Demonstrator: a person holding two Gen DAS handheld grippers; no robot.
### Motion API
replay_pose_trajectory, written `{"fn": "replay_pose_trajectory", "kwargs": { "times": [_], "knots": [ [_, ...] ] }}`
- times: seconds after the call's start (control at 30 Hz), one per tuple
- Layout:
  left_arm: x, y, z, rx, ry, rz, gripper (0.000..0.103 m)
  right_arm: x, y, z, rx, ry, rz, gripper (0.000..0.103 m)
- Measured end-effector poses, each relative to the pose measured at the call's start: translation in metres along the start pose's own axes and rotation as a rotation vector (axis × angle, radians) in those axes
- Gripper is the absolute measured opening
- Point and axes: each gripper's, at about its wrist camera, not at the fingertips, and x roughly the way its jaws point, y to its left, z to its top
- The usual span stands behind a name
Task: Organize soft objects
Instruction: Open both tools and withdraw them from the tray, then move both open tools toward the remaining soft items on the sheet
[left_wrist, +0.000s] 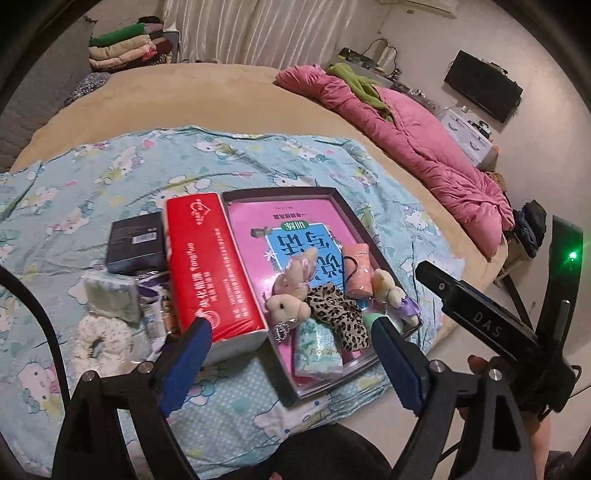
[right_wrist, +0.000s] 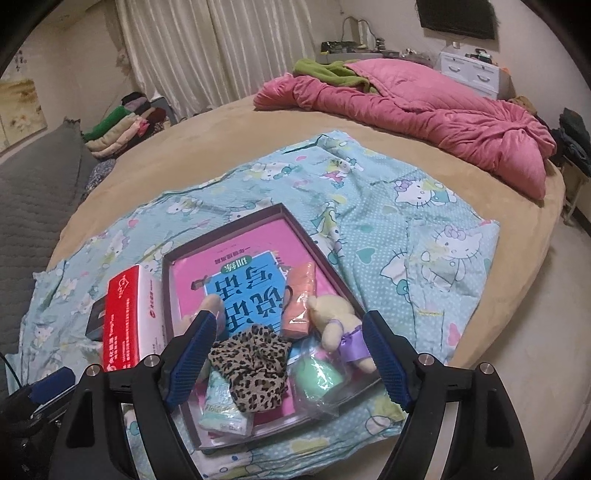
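With both my left gripper (left_wrist: 291, 328) and right gripper (right_wrist: 288, 325) wide and empty above the tray (left_wrist: 334, 195), I judge one drop done; next, the white scrunchie (left_wrist: 98, 341) left of it needs picking.

**Open right gripper hanging over a filled tray**

The right gripper (right_wrist: 286, 360) is hovering with its blue-padded jaws standing wide, gripping nothing. Below it, a shallow dark-rimmed rectangular tray (right_wrist: 325, 254) is lying on a light-blue cartoon-cat printed cloth (right_wrist: 406, 229). Inside, a leopard-print fabric scrunchie (right_wrist: 251, 365) is resting beside a cream plush bear in a purple ribbon skirt (right_wrist: 340, 326), a wrapped orange towel roll (right_wrist: 301, 301), a bagged mint-green soft item (right_wrist: 319, 376) and a pale-green tissue packet (right_wrist: 221, 408). A red-and-white tissue box (right_wrist: 127, 325) is sitting just left of the tray.
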Motion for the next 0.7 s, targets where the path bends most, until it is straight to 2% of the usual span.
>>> {"fn": "replay_pose_trajectory", "kwargs": {
  "times": [0.2, 0.37, 0.7],
  "knots": [
    [-0.027, 0.019, -0.003, -0.015, -0.028, 0.067, 0.09, -0.017, 0.008, 0.002, 0.007, -0.028, 0.024, 0.084],
    [-0.049, 0.037, -0.013, -0.02, -0.041, 0.123, 0.09, -0.031, 0.027, 0.0, -0.014, -0.048, 0.078, 0.086],
    [-0.078, 0.066, -0.021, -0.065, -0.062, 0.152, 0.09, -0.056, 0.066, -0.006, -0.083, -0.073, 0.154, 0.087]
  ]
}}
